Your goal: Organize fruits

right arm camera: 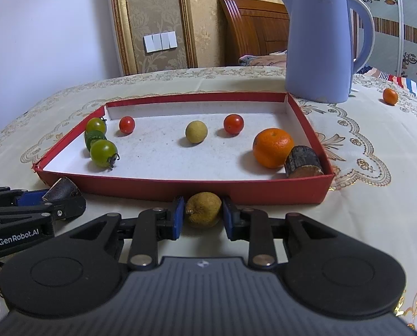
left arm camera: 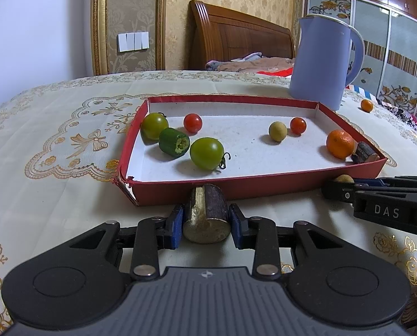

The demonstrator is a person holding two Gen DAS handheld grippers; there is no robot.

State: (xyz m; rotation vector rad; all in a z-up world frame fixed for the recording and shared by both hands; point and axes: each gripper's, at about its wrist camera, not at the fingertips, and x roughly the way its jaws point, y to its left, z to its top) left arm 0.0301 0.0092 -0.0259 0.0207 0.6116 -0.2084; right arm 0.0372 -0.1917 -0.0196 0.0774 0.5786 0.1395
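Bedroom table w/ lace cloth: red tray (right arm camera: 180, 193) already has eight items. I've got left gripper (left arm camera: 207, 221) clamped on a log (left arm camera: 207, 218), right gripper (right arm camera: 202, 212) clamped on a longan (right arm camera: 202, 210), both outside front wall. Small orange (right arm camera: 390, 96) by kettle (right arm camera: 320, 44) still left.

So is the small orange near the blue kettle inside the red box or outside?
Outside. The small orange lies on the tablecloth beside the kettle, beyond the red box.

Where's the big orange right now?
The big orange sits inside the red tray, in its near right corner, touching the wood piece there; the small orange lies outside, beside the blue kettle.
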